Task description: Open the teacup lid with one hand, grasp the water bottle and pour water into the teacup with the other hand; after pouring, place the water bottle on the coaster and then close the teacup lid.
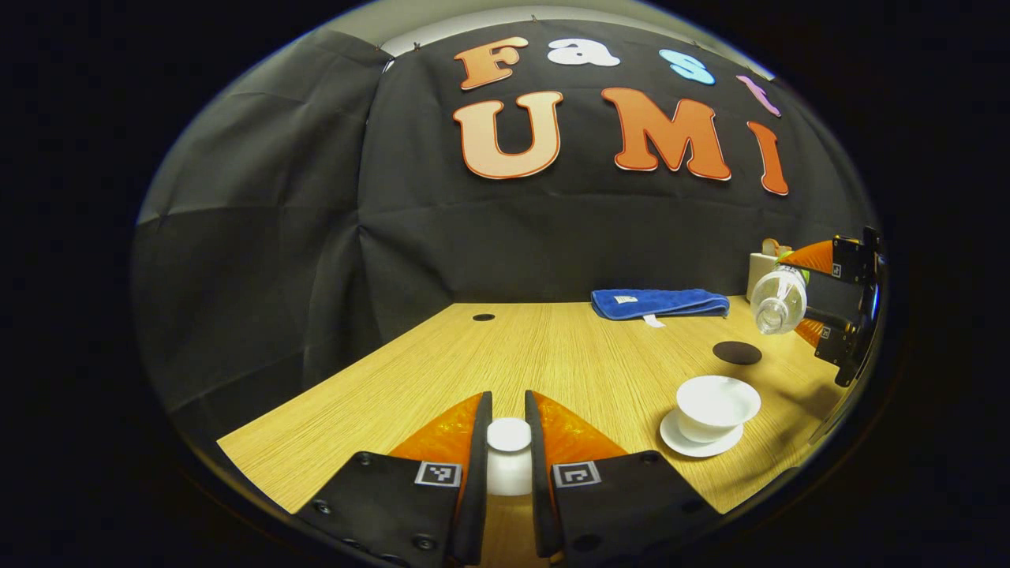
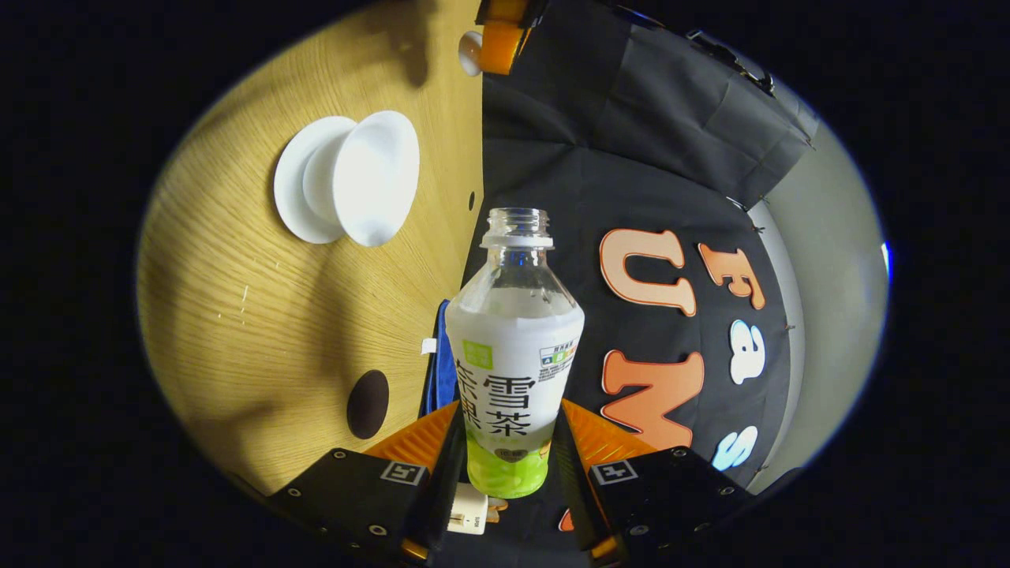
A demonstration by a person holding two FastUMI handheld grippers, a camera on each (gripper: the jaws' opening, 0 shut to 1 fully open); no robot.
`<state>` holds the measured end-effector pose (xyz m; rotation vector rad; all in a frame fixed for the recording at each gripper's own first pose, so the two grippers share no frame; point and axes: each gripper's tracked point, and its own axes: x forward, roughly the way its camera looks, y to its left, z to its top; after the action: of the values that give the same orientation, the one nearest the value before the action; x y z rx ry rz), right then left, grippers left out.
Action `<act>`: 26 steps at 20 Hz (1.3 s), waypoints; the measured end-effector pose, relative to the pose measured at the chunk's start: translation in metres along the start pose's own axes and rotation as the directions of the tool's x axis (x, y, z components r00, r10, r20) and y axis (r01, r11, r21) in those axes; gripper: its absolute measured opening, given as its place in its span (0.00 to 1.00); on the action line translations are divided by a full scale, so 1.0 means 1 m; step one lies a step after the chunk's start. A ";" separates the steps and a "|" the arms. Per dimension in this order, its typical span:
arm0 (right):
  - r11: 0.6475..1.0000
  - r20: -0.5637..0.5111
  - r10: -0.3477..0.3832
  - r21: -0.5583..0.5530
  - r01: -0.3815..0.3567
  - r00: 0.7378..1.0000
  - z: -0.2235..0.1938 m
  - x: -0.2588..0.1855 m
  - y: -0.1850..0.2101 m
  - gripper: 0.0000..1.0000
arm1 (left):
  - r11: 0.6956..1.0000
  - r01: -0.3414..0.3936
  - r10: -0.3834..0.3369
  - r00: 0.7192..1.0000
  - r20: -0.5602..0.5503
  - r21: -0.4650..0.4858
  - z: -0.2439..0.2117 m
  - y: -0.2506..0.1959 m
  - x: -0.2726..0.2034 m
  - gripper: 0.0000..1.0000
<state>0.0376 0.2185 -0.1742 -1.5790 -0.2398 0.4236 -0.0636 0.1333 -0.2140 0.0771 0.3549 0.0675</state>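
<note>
Right gripper (image 2: pixel 505 465) clamps the tilted bottle (image 2: pixel 513 347); cup (image 2: pixel 371 185) at ten o'clock. Left gripper (image 1: pixel 509 442) pinches the lid (image 1: pixel 509 435). Centre mouth first, then tip slowly.

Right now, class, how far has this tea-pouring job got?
Done: the lid is off, held in the left claw, leaving the teacup open. In hand: the right claw holds the uncapped water bottle tilted sideways. Left: pouring, bottle onto the coaster, lid back on.
</note>
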 end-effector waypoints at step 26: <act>0.943 0.114 -0.173 -0.266 0.198 0.978 0.003 0.025 -0.076 0.61 | 1.000 0.002 -0.002 1.000 0.010 -0.006 0.002 0.004 -0.004 0.28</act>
<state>0.0672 0.2364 -0.1021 -1.7932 -0.5320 0.3224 -0.0672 0.1367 -0.2101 0.0709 0.3451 0.0659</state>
